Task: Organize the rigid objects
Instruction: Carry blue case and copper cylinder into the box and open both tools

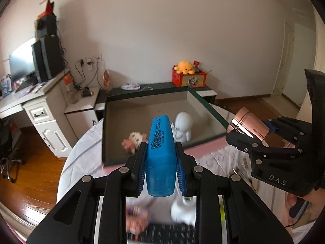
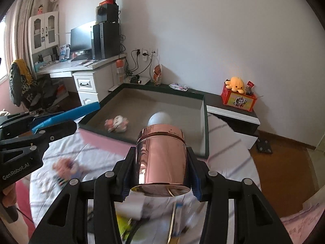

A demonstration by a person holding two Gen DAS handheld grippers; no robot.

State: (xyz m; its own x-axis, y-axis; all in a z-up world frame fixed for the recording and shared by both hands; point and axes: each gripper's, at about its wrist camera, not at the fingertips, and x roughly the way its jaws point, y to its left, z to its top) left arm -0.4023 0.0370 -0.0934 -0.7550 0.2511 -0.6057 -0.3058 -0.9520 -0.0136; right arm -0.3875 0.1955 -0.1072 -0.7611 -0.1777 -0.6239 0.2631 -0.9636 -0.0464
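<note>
My left gripper (image 1: 161, 148) is shut on a long blue plastic case (image 1: 160, 142) with a barcode label, and the case sticks out forward over the bed. My right gripper (image 2: 162, 152) is shut on a shiny rose-gold metal tin (image 2: 162, 156) lying on its side between the pads. Each gripper shows in the other's view: the right gripper (image 1: 251, 130) at the right with the tin (image 1: 248, 125), the left gripper (image 2: 59, 121) at the left with the blue case (image 2: 67, 114). Ahead lies a shallow dark-rimmed box (image 1: 104, 134) holding a white figurine (image 1: 182, 128) and a small pink-and-white toy (image 1: 133, 139).
The box rests on a bed with a white and pink cover (image 2: 97, 142). Blurred small items lie on the cover below the grippers, among them a pink toy (image 2: 65, 166). Behind stand a low dark-topped cabinet (image 2: 233, 109) with a red box and yellow plush (image 2: 236, 84), and a white desk (image 2: 85, 77).
</note>
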